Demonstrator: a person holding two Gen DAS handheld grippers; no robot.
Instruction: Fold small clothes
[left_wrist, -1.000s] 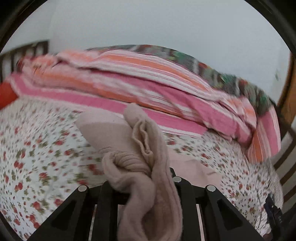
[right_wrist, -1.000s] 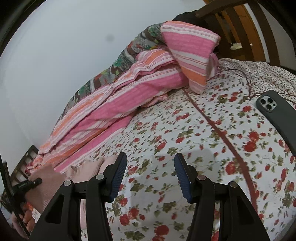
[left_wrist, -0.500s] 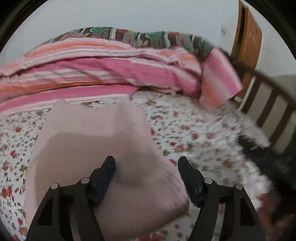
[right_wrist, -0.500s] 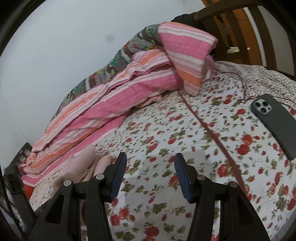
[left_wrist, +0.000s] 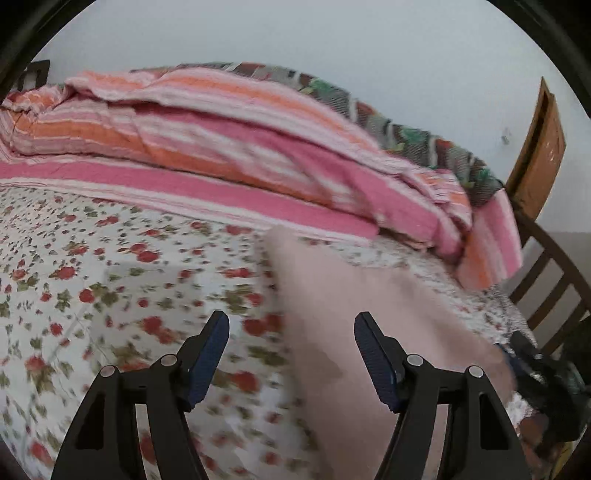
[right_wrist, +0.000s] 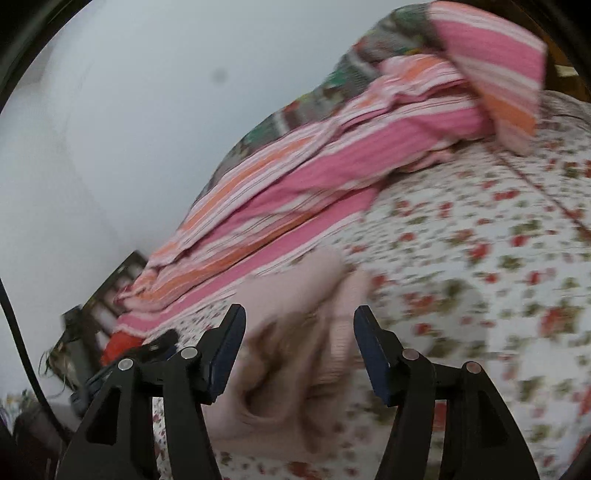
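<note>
My left tongs (left_wrist: 291, 347) released, jaws spread above floral bed (left_wrist: 110, 295). My right tongs (right_wrist: 299, 347) also released. Pale pink garment (right_wrist: 295, 332) lies rumpled on bed, just ahead of both; striped quilt (left_wrist: 221, 147) heaped behind.

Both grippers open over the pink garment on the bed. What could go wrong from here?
1. The pink garment lies bunched, so the right gripper may pinch several layers and fold it crooked.
2. The left gripper straddles the garment's edge and the floral sheet; closing there could grab the sheet too.
3. Both views are blurred, so aim is uncertain.
</note>
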